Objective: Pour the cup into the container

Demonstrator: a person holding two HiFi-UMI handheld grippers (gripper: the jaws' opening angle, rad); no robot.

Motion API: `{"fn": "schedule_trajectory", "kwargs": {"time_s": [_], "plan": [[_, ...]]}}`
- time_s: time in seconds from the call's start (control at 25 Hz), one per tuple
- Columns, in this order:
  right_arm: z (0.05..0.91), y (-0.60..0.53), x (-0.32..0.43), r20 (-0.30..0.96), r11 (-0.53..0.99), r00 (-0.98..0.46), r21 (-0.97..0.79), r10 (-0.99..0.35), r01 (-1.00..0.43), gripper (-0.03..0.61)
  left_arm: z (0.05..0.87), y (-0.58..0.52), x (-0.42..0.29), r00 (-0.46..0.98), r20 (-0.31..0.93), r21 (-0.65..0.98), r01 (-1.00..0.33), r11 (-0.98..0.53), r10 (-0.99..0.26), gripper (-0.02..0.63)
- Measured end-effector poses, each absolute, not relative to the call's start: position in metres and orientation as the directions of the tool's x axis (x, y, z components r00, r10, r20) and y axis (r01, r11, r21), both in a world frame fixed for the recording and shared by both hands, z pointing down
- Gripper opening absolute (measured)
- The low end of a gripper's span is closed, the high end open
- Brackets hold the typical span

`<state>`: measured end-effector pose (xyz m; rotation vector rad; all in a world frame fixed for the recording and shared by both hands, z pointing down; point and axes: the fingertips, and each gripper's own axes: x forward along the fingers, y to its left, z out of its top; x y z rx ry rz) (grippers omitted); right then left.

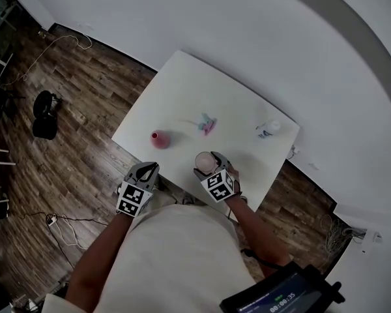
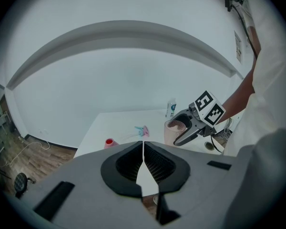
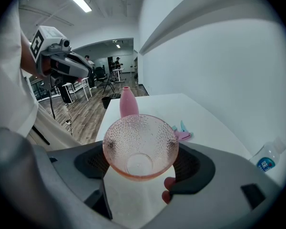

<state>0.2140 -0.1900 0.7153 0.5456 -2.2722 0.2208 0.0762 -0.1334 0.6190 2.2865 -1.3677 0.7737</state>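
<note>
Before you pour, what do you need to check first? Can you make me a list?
1. Cup gripped between the right gripper's jaws: ok.
2. Left gripper shut, empty, off to the side: ok.
3. Pink container upright on the table: ok.
4. Cup above the container's mouth: not ok, it is off to one side.
5. Something in the cup to pour: cannot tell, it looks empty.

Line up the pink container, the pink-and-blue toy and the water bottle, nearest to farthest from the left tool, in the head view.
1. pink container, just ahead of the left tool.
2. pink-and-blue toy, mid-table.
3. water bottle, far right corner.
</note>
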Motion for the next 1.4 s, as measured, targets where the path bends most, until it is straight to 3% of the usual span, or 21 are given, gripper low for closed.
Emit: {"fn": "schedule_trajectory", "kwargs": {"time_s": [1.4], "plan": [[0.772,-0.185,0.213,0.756,0.910,-0.591,0.016,-0.282,-0.415,0.382,0.638,-0.121,0.085,0.393,0.677,0.038,-0.863,-0.504,-0.622,0.012]]}}
